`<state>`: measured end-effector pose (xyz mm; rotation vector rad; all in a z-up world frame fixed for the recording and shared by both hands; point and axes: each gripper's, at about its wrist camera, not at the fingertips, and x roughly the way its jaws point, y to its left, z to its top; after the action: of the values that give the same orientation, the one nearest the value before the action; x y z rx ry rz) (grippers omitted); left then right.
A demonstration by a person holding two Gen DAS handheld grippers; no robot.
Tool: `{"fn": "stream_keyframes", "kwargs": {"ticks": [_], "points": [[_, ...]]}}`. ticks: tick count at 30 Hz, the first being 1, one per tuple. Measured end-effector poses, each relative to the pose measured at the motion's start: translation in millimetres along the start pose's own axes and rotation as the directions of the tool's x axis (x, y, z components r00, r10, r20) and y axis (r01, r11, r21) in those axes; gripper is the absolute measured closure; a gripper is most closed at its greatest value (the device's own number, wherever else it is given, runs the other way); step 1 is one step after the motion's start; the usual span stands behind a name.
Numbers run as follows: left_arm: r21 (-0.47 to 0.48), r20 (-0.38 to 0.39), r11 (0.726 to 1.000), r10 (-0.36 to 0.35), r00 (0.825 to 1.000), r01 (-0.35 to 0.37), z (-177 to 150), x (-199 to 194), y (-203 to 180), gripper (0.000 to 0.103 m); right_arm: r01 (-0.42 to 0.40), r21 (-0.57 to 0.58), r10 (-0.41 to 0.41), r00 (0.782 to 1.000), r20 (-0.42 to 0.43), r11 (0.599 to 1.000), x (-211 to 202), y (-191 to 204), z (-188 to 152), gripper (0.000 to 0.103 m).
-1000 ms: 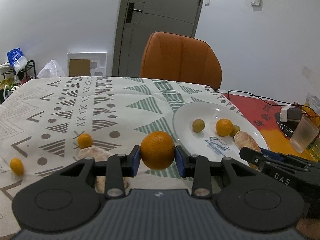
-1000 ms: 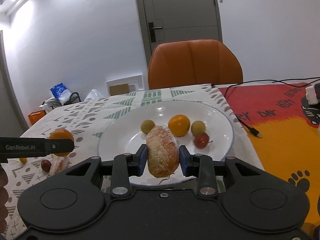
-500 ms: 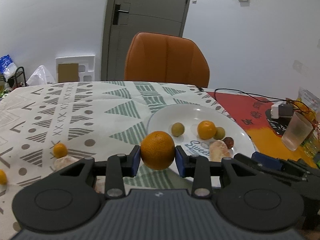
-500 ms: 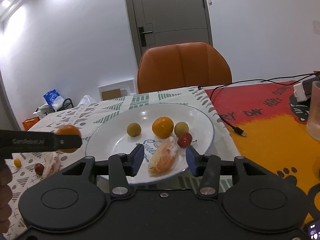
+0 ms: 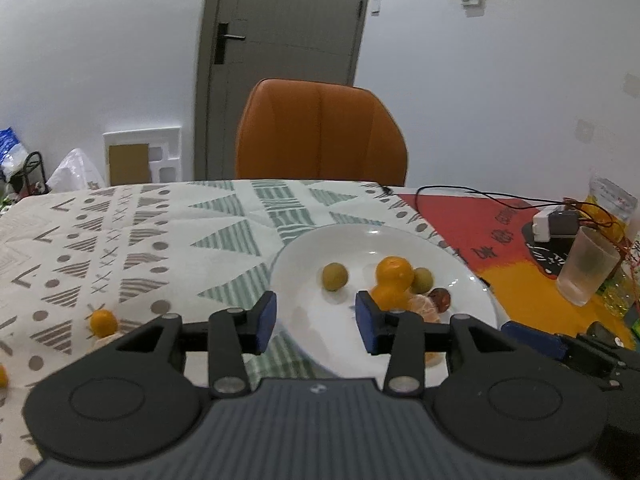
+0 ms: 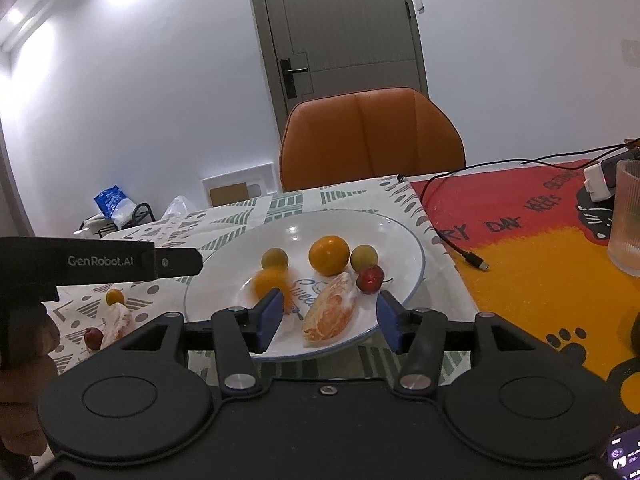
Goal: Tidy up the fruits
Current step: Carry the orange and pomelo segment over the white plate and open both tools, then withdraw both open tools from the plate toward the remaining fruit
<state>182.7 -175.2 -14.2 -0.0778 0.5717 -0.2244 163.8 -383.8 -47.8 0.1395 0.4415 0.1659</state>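
A white plate (image 6: 404, 240) (image 5: 304, 256) holds a whole orange (image 6: 329, 255), two green fruits (image 6: 275, 258) (image 6: 364, 257), a red cherry (image 6: 370, 278) and a peeled orange segment (image 6: 330, 312). A blurred orange (image 6: 269, 282) is in motion just over the plate's left part; in the left wrist view it shows as a blur (image 5: 386, 298). My left gripper (image 5: 316, 316) is open and empty over the plate's near edge. My right gripper (image 6: 328, 320) is open, with the peeled segment lying between its fingers on the plate.
On the patterned cloth left of the plate lie a small orange fruit (image 5: 103, 322) (image 6: 115, 297), another peeled segment (image 6: 116, 322) and a cherry (image 6: 93, 337). A ribbed glass (image 6: 628, 216), a charger and cable (image 6: 456, 240) are on the red-orange mat at right. An orange chair (image 5: 320, 136) stands behind.
My left gripper opened and let go of the orange, which is dropping onto the plate. My right gripper has opened wider and pulled back from the peeled segment on the plate.
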Motion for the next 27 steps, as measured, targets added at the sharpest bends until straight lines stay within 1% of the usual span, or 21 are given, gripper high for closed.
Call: {"fn": "stream_keyframes", "kwargs": {"ticks": [3,5,9,11,13,18,23,24,27], "points": [[-0.009,-0.003,1.0,0.026,1.0,-0.026,-2.2,-3.0,8.7,0.051,-0.01,0.004,0.01,1.0,-0.002,1.0,1.9,1.8,-1.4,0.05],[-0.011,-0.005,0.999,0.042,0.999,-0.042,-3.5,-5.5,14.3,0.044,-0.013,0.008,0.013,1.0,-0.002,1.0,2.5,3.8,-1.8,0.046],[-0.019,0.001,0.997,0.071,0.997,-0.071,-4.9,-13.1,26.6,0.038,-0.025,0.009,0.025,1.0,0.0,1.0,3.6,9.1,-1.1,0.043],[-0.026,0.005,0.996,0.088,0.996,-0.087,-5.9,-17.0,33.5,0.031,-0.032,0.007,0.032,0.999,0.004,0.999,3.2,12.9,-0.5,0.039],[-0.035,0.011,0.994,0.103,0.995,-0.103,-7.0,-20.8,41.1,0.029,-0.04,0.002,0.04,0.999,0.006,0.999,3.0,16.7,-0.2,0.038],[-0.05,0.016,0.989,0.14,0.99,-0.139,-9.2,-30.7,59.1,0.027,-0.062,-0.009,0.062,0.998,0.009,0.998,3.1,27.8,0.9,0.032],[-0.067,0.018,0.984,0.17,0.985,-0.168,-10.9,-40.9,79.2,0.027,-0.086,-0.025,0.086,0.996,0.01,0.996,3.3,41.9,1.2,0.02],[-0.073,0.019,0.982,0.175,0.984,-0.173,-10.8,-43.3,83.7,0.027,-0.092,-0.025,0.092,0.996,0.009,0.995,3.7,44.1,1.2,0.019],[-0.094,0.023,0.976,0.198,0.98,-0.195,-9.8,-49.6,96.4,0.026,-0.134,-0.006,0.134,0.991,-0.001,0.991,4.7,50.7,2.6,0.013]]}}
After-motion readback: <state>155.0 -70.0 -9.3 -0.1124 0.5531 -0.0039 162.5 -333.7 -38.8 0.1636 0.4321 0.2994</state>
